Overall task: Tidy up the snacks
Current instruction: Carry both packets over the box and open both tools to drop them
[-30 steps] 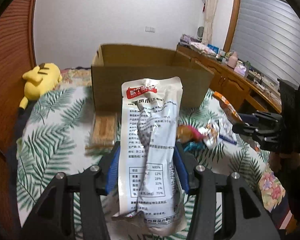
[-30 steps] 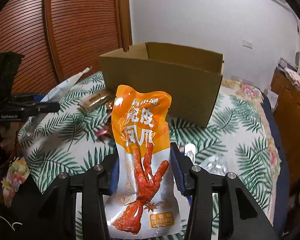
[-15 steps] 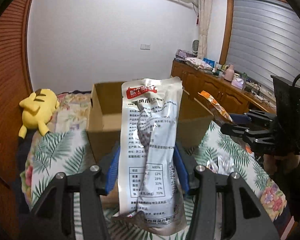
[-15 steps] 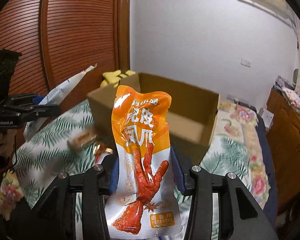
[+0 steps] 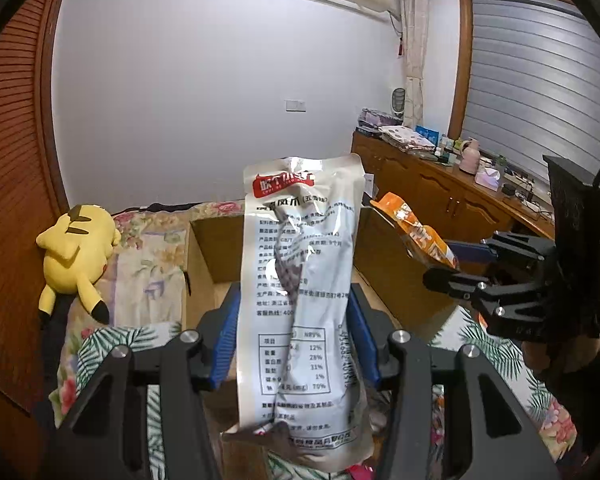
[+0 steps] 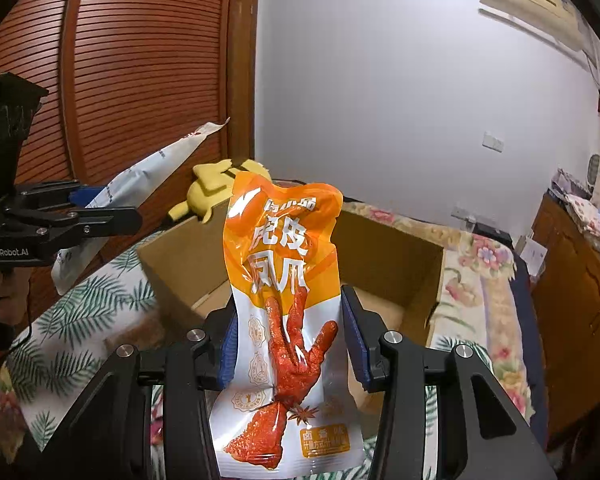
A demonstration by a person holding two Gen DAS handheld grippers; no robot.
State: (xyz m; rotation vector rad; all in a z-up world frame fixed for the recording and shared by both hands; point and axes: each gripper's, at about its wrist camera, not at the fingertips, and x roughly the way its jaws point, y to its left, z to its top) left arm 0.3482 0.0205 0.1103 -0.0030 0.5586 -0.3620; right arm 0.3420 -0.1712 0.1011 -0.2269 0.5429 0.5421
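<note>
The open brown cardboard box [image 6: 384, 280] stands on the palm-leaf bedspread [image 6: 71, 320] with its top unobstructed; its floor looks bare, though blur hides the near part. Both held packets hang above its near rim: the silver-white printed pouch [image 5: 300, 300] in the left gripper [image 5: 295, 336], the orange chicken-foot packet [image 6: 283, 320] in the right gripper [image 6: 287, 340]. Between the two grippers lies open air. A yellow plush toy [image 5: 77, 248] lies beside the box's left wall, toward the bed's far left edge.
</note>
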